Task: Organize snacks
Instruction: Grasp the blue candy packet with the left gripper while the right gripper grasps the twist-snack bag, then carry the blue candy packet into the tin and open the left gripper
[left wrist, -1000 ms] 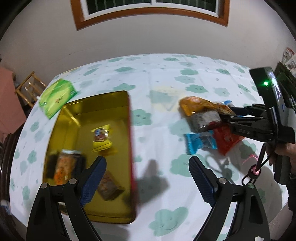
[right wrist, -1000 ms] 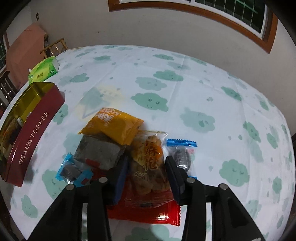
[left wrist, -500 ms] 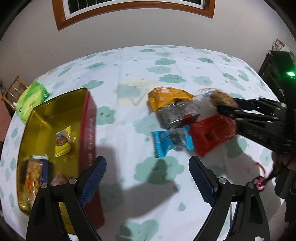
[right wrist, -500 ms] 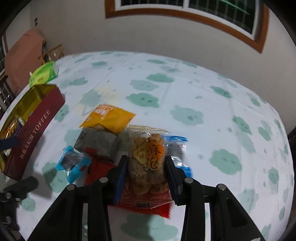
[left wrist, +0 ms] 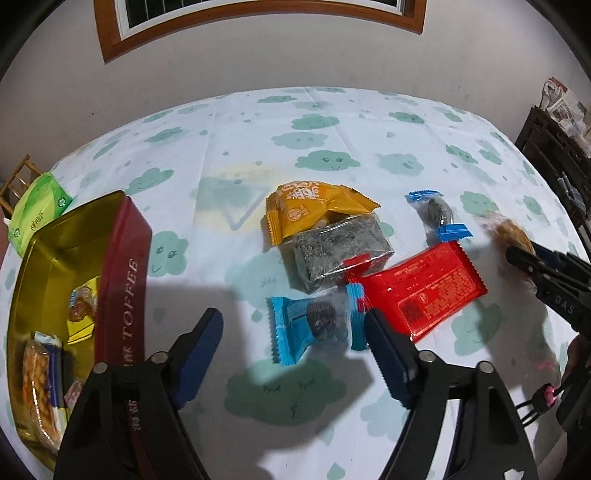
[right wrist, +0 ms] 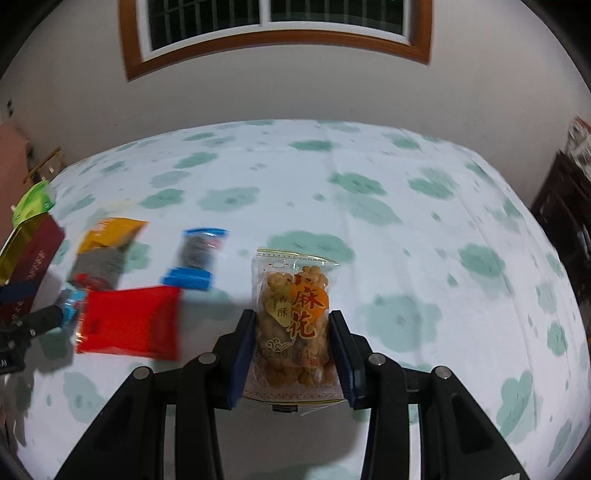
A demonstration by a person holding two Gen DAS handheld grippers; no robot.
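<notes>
Cloud-print cloth covers table (left wrist: 236, 155); window (right wrist: 273, 22) at top. Right gripper (right wrist: 291, 350) clamps fried-twist packet (right wrist: 295, 321). Left gripper (left wrist: 295, 350) closing above blue cookie packet (left wrist: 314, 325), not gripping it.

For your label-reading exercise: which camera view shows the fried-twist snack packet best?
The right wrist view: the packet sits centred and sharp between the right tool's pads, its label readable. The left wrist view shows only a blurred bit of it at the right edge, beyond that tool's tips.
</notes>
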